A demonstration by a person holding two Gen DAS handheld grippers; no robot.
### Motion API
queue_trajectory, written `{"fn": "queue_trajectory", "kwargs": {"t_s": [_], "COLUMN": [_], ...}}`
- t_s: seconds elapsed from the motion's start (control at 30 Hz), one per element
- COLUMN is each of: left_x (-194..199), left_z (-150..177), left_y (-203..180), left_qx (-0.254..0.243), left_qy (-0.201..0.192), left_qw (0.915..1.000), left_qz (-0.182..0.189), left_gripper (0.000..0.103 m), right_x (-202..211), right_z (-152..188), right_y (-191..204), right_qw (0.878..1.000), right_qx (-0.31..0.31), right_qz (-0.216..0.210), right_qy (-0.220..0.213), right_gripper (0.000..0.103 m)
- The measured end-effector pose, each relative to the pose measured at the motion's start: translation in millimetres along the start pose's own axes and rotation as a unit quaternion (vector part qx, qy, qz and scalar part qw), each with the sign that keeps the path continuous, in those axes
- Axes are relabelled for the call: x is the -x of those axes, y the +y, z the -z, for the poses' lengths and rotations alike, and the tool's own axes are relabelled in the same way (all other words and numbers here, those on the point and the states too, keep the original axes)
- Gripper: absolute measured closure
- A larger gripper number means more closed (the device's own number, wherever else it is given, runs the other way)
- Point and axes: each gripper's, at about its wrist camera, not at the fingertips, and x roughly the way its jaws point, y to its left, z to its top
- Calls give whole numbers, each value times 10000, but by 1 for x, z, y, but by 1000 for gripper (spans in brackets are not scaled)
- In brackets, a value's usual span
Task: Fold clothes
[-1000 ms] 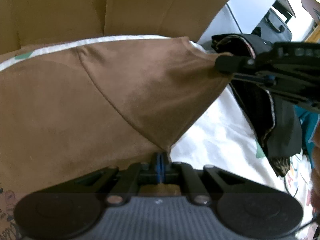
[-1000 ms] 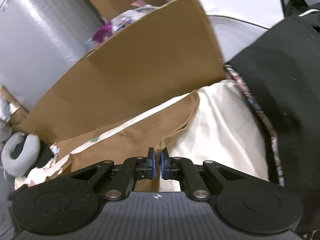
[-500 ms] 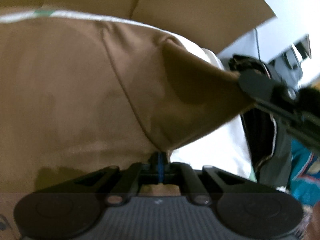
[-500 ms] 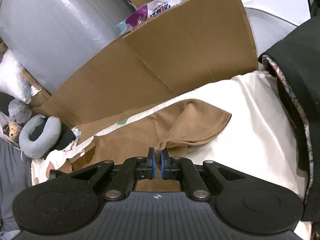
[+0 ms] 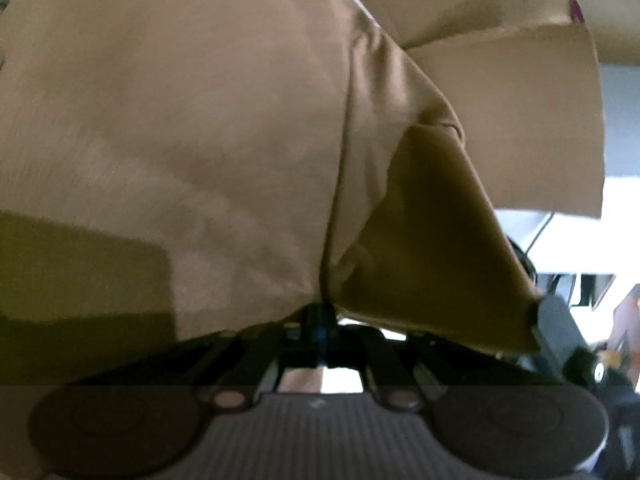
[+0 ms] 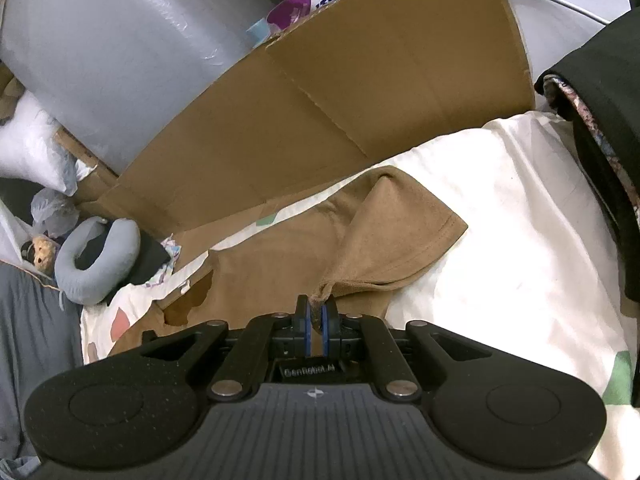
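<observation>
Where the right wrist view looks down along its own fingers, the right gripper (image 6: 316,318) sits at the lower middle of the frame with its blue pads pressed together on a bunched bit of hem of the brown T-shirt (image 6: 372,248). From that pinch the cloth spreads up and away: a short sleeve fans to the right of centre, its stitched edge lying on the cream bedsheet (image 6: 512,240), while the body of the shirt runs off to the left across the sheet. A flattened cardboard sheet (image 6: 340,92) leans behind the shirt in the upper middle, a grey neck pillow (image 6: 96,264) lies at the left edge, and dark folded clothes (image 6: 608,152) fill the right edge.

Seen from the left wrist, the shirt (image 5: 200,120) fills nearly the whole frame — draped close over the lens, blurred. The left gripper (image 5: 322,328), low in the middle, is clamped on the fabric where a seam runs down into it; the pads themselves are mostly hidden by cloth. At the lower right a dark bar-like tip meets the corner of a folded flap — probably the other gripper, though the blur leaves that uncertain.
</observation>
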Motion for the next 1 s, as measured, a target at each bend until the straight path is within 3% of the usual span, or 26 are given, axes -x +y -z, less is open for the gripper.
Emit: {"fn": "queue_trajectory", "kwargs": {"t_s": [0.4,0.47,0.53,0.63,0.7,0.83,0.93,1.0], "left_x": [3,11,26,54,72,91,99,100], "left_z": [6,7,8,6,3,-6,-23,-26], "left_y": [5,9,12,13,13,10,7,2], "left_qx": [106,166,235,70,-55,-119,-234,-328], "left_qy": [49,133,86,-156,-360,-604,-716,-773], "left_qw": [9999,9996,9996,9998,9990,9974,9961,9952], "left_qz": [110,163,129,-84,-241,-375,-461,-499], "left_gripper": [101,93,78,58,49,49,49,49], "right_x": [-2,-3,-5,-10,-13,-21,-24,-24], "right_z": [15,18,20,24,28,36,43,46], "right_y": [2,4,7,13,16,20,22,23], "right_qw": [9998,9997,9994,9988,9982,9968,9954,9951], "right_qx": [33,93,185,334,441,615,722,742], "right_qz": [-102,-136,-170,-220,-224,-189,-172,-175], "right_qy": [149,183,217,279,329,477,601,631], "right_gripper": [100,100,100,99,98,95,80,65]}}
